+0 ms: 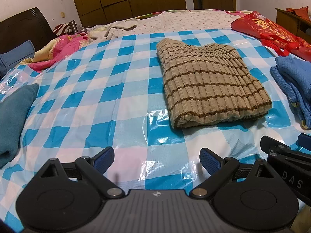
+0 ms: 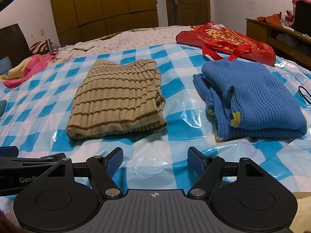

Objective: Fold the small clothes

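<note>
A folded beige sweater with brown stripes [image 1: 210, 83] lies on the blue-and-white checked plastic sheet [image 1: 97, 101]; it also shows in the right wrist view [image 2: 118, 101]. A folded blue knit sweater [image 2: 256, 101] lies to its right, seen at the right edge of the left wrist view [image 1: 295, 81]. My left gripper [image 1: 156, 160] is open and empty, a little short of the beige sweater's near edge. My right gripper [image 2: 155, 163] is open and empty, near the front, between the two sweaters. The two grippers sit side by side.
A teal garment [image 1: 13, 116] lies at the left edge. A red bag [image 2: 225, 40] sits behind the blue sweater. Pink bedding [image 1: 64, 46] and a dark headboard [image 1: 23, 29] are at the far left. A wooden cabinet [image 2: 279, 36] stands right; wardrobe [image 2: 103, 5] behind.
</note>
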